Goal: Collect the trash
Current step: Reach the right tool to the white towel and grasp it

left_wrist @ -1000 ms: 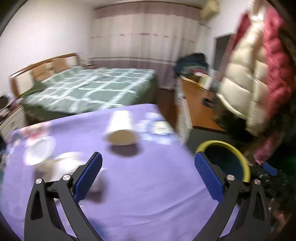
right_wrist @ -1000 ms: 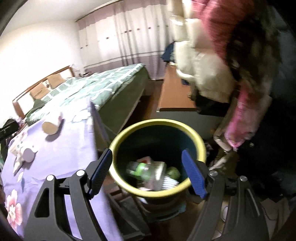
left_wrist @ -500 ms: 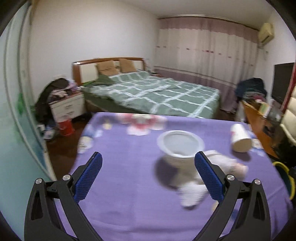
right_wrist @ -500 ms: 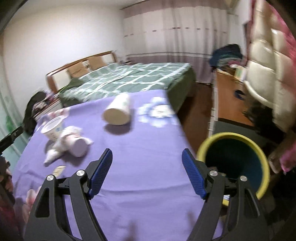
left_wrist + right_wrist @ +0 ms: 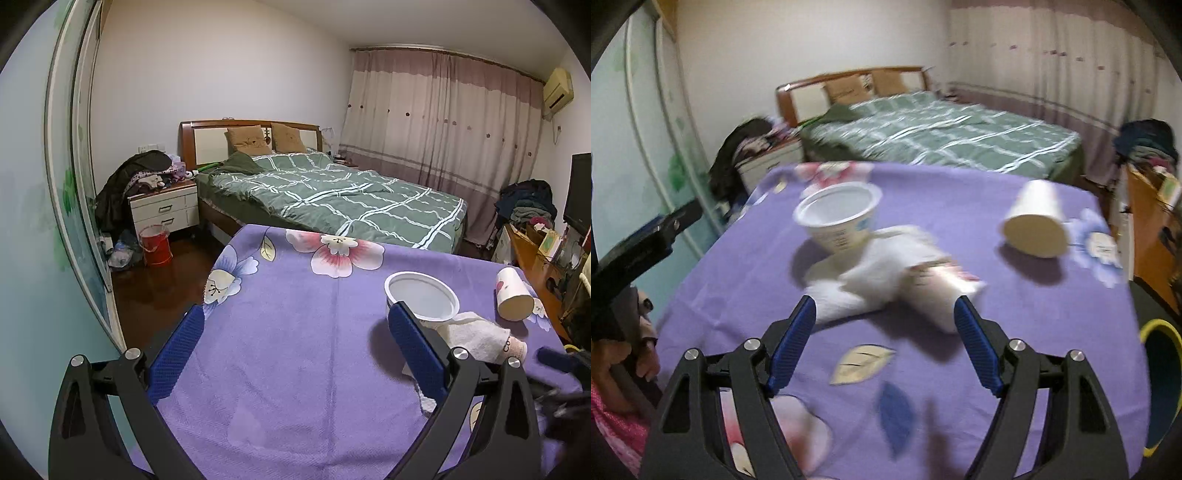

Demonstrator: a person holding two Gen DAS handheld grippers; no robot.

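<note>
Since the toppled yogurt cup [image 5: 936,295] lies just past the wide-spread, empty right gripper [image 5: 884,334], base toward it, beside the upright white tub [image 5: 838,218], the parted left gripper [image 5: 295,354] sits farther off.

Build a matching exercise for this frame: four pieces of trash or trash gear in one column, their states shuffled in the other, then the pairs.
Things:
1. yogurt tub
2. paper cup
3. crumpled tissue
4. trash bin

States:
A. on its side, open mouth toward the camera
B. on the floor past the table's edge, yellow rim
C. upright, empty
D. lying between the tub and a small bottle

Pairs: 1-C, 2-A, 3-D, 4-B
</note>
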